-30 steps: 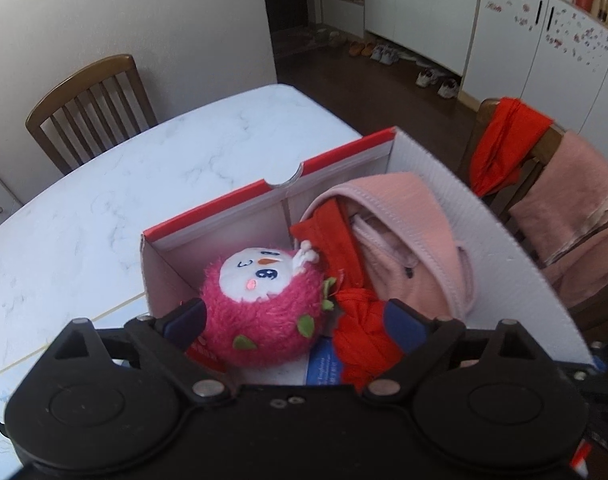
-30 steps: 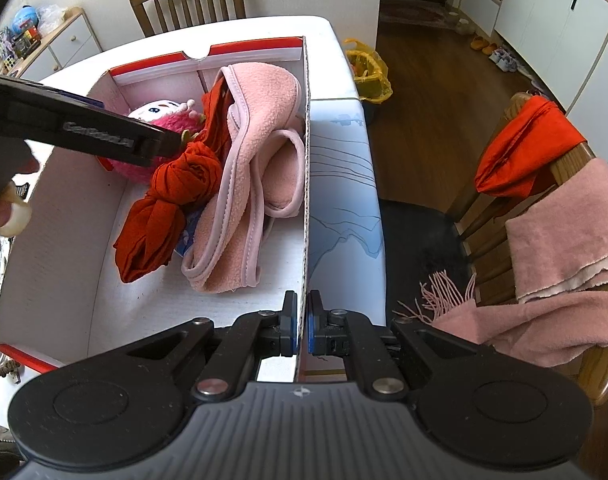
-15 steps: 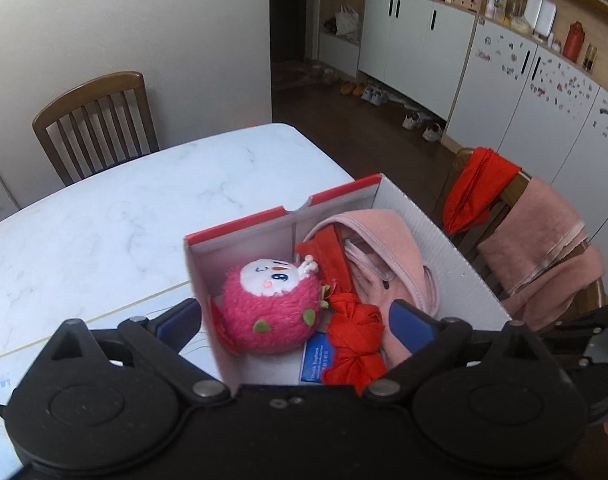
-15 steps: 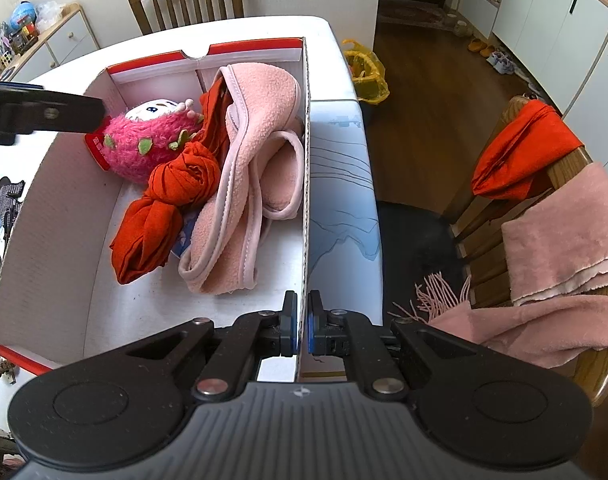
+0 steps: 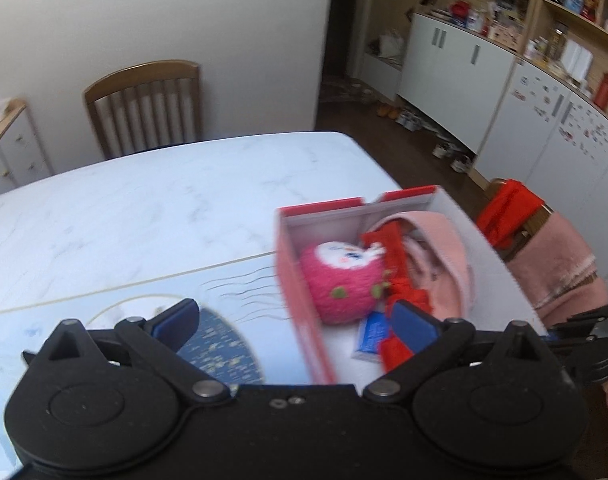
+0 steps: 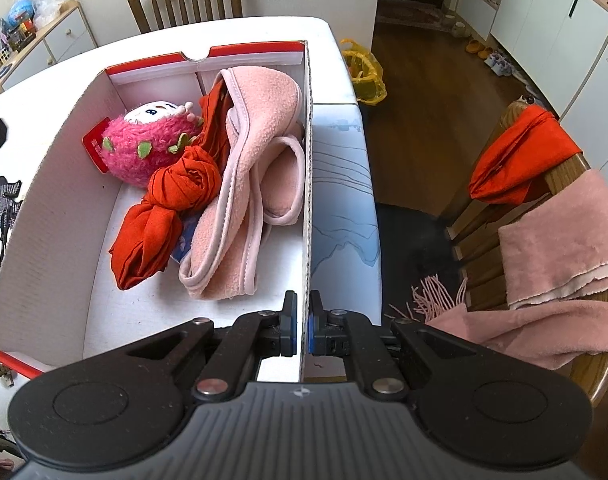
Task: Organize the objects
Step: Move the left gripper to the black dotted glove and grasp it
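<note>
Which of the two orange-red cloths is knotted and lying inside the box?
The orange-red cloth between the pink plush toy and pink fleece; the other hangs unknotted over a chair back.

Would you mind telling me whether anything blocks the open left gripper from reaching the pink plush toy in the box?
Partly: the left gripper straddles the box's red-edged near wall, which stands before the pink plush toy. From above, nothing covers the toy.
</note>
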The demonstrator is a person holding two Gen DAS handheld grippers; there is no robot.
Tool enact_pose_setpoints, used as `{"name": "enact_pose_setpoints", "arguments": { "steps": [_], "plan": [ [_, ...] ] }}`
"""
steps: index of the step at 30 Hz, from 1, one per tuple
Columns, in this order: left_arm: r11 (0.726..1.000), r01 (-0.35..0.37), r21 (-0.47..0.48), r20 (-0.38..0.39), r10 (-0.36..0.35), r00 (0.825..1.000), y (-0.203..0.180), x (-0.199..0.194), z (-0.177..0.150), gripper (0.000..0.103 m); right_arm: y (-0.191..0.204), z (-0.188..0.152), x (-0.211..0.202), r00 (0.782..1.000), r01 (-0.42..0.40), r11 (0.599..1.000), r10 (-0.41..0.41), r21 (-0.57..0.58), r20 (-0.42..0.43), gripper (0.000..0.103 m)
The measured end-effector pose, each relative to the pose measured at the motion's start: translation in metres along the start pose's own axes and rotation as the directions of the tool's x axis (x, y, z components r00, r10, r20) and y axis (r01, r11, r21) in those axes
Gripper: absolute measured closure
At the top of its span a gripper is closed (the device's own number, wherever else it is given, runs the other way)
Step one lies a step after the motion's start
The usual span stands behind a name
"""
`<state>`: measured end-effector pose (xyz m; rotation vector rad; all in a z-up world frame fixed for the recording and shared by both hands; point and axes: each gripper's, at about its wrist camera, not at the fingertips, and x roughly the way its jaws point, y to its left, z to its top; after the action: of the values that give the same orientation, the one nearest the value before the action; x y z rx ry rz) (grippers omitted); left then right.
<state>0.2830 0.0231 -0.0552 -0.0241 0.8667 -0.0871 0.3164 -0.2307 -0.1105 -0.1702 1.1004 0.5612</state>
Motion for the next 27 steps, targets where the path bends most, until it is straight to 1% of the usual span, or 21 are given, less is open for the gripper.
{"name": "enact_pose_setpoints", "arguments": {
  "steps": [4, 8, 13, 16, 19, 22, 27],
  "plan": [
    [0.998, -0.054, -0.039, 0.004, 0.054, 0.999, 0.032, -0.008, -0.007, 0.001, 0.002, 0.0, 0.002, 1.0, 0.013, 1.0, -0.013, -0.011, -0.002, 0.099],
    [0.99, -0.117, -0.081, -0.004, 0.117, 0.993, 0.066, -0.014, -0.014, 0.001, 0.003, 0.001, 0.003, 1.0, 0.02, 1.0, -0.02, -0.007, -0.006, 0.099],
    [0.97, -0.188, -0.155, -0.037, 0.185, 0.982, 0.113, -0.013, -0.021, 0.001, 0.005, 0.002, 0.005, 0.999, 0.032, 0.999, -0.033, -0.005, -0.012, 0.099],
    [0.951, -0.234, -0.202, -0.079, 0.222, 0.972, 0.141, -0.005, -0.023, 0.001, 0.006, 0.003, 0.005, 0.999, 0.04, 0.999, -0.04, -0.002, -0.015, 0.099],
    [0.93, -0.266, -0.255, -0.127, 0.241, 0.962, 0.169, 0.008, -0.028, 0.001, 0.006, 0.003, 0.005, 0.999, 0.048, 0.999, -0.048, 0.0, -0.017, 0.099],
    [0.912, -0.287, -0.293, -0.18, 0.242, 0.953, 0.19, 0.025, -0.032, 0.002, 0.007, 0.003, 0.006, 0.998, 0.057, 0.998, -0.057, -0.001, -0.021, 0.099],
    [0.893, -0.277, -0.355, -0.243, 0.198, 0.95, 0.212, 0.052, -0.04, 0.003, 0.009, 0.004, 0.006, 0.997, 0.067, 0.998, -0.067, 0.002, -0.026, 0.099]
  ]
}}
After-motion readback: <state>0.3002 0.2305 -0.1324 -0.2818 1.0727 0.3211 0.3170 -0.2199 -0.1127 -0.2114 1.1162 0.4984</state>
